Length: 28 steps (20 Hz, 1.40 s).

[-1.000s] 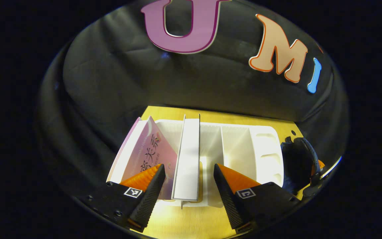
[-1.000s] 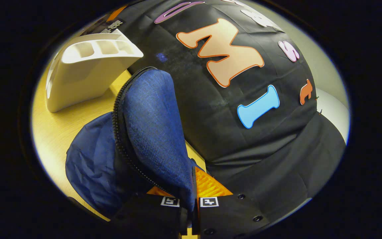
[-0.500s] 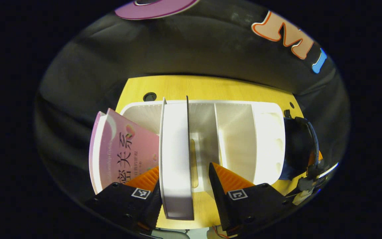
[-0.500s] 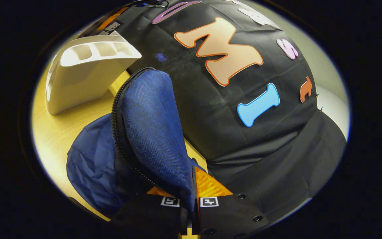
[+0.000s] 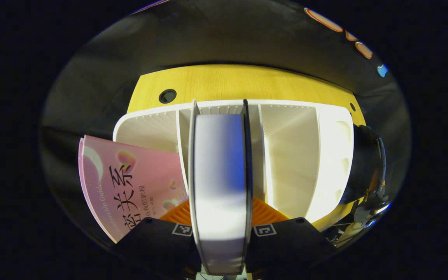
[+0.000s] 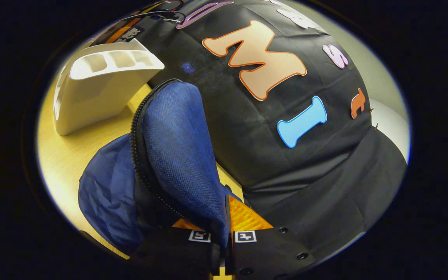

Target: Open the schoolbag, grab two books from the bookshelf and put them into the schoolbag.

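left tool (image 5: 220,217): clamped on white book (image 5: 218,182), both fingers against its covers
white book: upright in bookshelf (image 5: 294,155), long axis running away from cam
pink book (image 5: 130,186): leans left, just beside
right tool (image 6: 226,229): pinching schoolbag (image 6: 169,155) flap, on surface (image 6: 76,147)

A white bookshelf (image 5: 294,155) with upright dividers is seen. A white book (image 5: 219,186) stands upright in a middle slot; a pink book (image 5: 130,186) leans at its left end. A blue schoolbag (image 6: 169,155), unzipped, sits right of the bookshelf.

right gripper (image 6: 224,223) pinching schoolbag (image 6: 169,155) flap
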{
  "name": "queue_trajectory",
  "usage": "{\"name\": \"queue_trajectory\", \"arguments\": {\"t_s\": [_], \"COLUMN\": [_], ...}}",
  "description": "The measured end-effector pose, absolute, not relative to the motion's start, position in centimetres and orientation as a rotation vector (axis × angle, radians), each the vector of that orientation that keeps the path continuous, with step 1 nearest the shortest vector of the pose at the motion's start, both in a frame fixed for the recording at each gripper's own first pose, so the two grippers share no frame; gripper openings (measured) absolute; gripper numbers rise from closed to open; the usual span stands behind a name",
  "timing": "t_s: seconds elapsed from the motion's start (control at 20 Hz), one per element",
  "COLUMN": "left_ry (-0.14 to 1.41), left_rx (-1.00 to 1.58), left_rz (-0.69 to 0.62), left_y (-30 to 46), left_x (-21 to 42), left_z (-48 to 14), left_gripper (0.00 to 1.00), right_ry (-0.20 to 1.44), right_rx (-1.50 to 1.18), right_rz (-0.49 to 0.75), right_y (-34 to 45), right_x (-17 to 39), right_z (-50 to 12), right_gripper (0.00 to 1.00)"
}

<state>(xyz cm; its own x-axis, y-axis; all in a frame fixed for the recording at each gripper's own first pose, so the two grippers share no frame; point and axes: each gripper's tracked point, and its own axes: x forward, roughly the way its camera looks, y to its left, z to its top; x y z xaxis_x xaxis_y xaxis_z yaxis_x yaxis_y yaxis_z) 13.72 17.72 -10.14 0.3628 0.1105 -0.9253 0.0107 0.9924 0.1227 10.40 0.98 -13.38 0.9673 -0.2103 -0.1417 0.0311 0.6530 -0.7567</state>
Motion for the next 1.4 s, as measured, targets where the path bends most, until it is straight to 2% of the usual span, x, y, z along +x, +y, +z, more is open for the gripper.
{"name": "queue_trajectory", "arguments": {"t_s": [0.8, 1.4], "left_ry": [1.28, 1.224], "left_rx": [0.049, -0.031], "left_rz": [0.245, 0.29], "left_y": [17.3, 15.9], "left_x": [11.8, 3.5], "left_z": [-10.6, -3.0], "left_gripper": [0.4, 0.4], "right_ry": [0.222, 0.222], "right_rx": [-0.852, -0.825], "right_rz": [-0.128, -0.108], "right_y": [0.9, 0.5], "right_x": [10.4, 10.4], "right_z": [-13.5, -13.9], "right_gripper": [0.05, 0.05]}}
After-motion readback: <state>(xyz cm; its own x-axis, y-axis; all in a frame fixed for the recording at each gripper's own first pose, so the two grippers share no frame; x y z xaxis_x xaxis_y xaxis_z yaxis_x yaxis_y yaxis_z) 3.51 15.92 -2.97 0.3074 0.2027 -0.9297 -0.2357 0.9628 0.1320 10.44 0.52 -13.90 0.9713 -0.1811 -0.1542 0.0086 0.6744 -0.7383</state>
